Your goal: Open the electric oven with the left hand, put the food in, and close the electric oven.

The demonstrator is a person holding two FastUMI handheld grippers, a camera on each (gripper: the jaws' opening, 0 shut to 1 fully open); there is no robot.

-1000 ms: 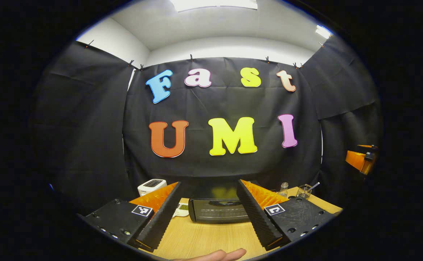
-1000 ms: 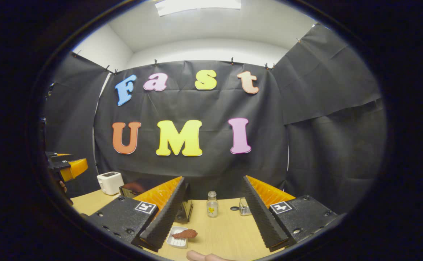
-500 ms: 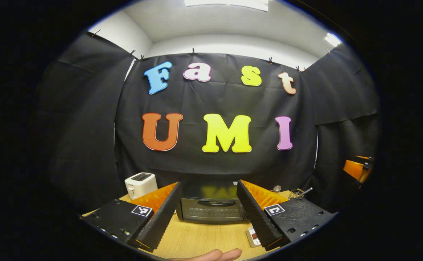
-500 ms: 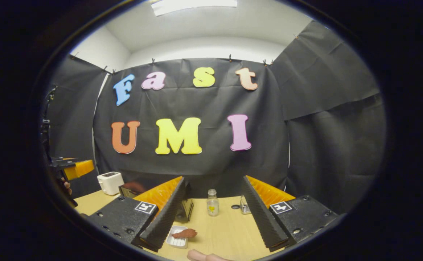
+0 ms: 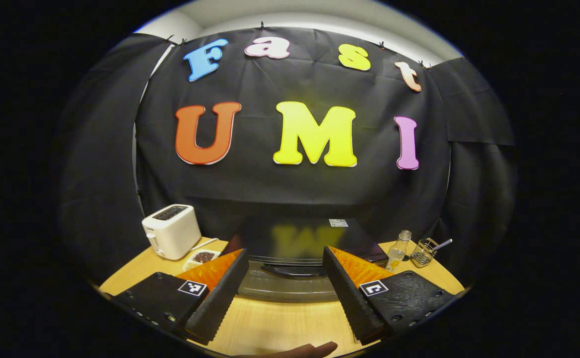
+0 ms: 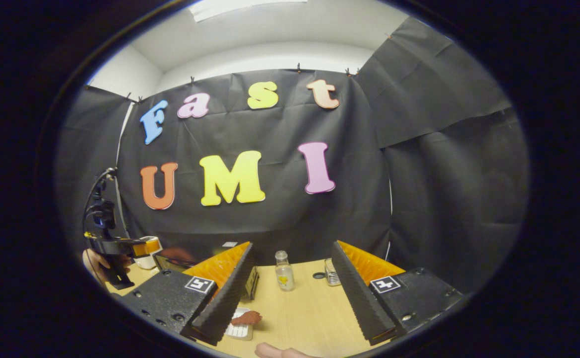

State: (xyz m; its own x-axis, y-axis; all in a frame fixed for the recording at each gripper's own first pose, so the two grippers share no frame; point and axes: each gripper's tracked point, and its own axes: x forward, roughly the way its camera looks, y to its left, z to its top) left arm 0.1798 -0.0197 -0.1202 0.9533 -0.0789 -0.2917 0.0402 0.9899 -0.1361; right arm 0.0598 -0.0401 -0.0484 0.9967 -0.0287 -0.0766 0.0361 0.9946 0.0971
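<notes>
Claws spread wide, oven door shut

Left claw [image 5: 285, 283] hangs with its jaws wide apart and nothing between them, aimed straight at the front of the electric oven [image 5: 295, 243]. In the left gripper view the oven sits on the wooden tabletop [image 5: 275, 328] just beyond the fingertips, its dark top reflecting the wall behind it, its door closed and the curved handle [image 5: 292, 271] across the upper front lying between the two fingers, apart from both. A white toaster [image 5: 171, 237] stands to the oven's left, with a small dish of dark bits [image 5: 202, 257] just beside it. On the oven's other side stand a small clear bottle [image 5: 397, 249] and a wire holder [image 5: 423, 251] with a utensil sticking out. A fingertip [image 5: 315, 349] shows at the bottom edge.

Right claw [image 6: 290, 293] is likewise wide open and empty, poised above the tabletop. In the right gripper view the food [image 6: 246, 318], a reddish-brown piece, lies on a small white tray [image 6: 236, 330] on the tabletop, partly hidden behind the left-hand finger and not touched by it. Farther back, the bottle and a small glass jar [image 6: 332, 273] stand between the fingers. A corner of the oven shows behind the left-hand finger. At the far left, a hand [image 6: 100, 262] holds the left claw near the toaster.
</notes>
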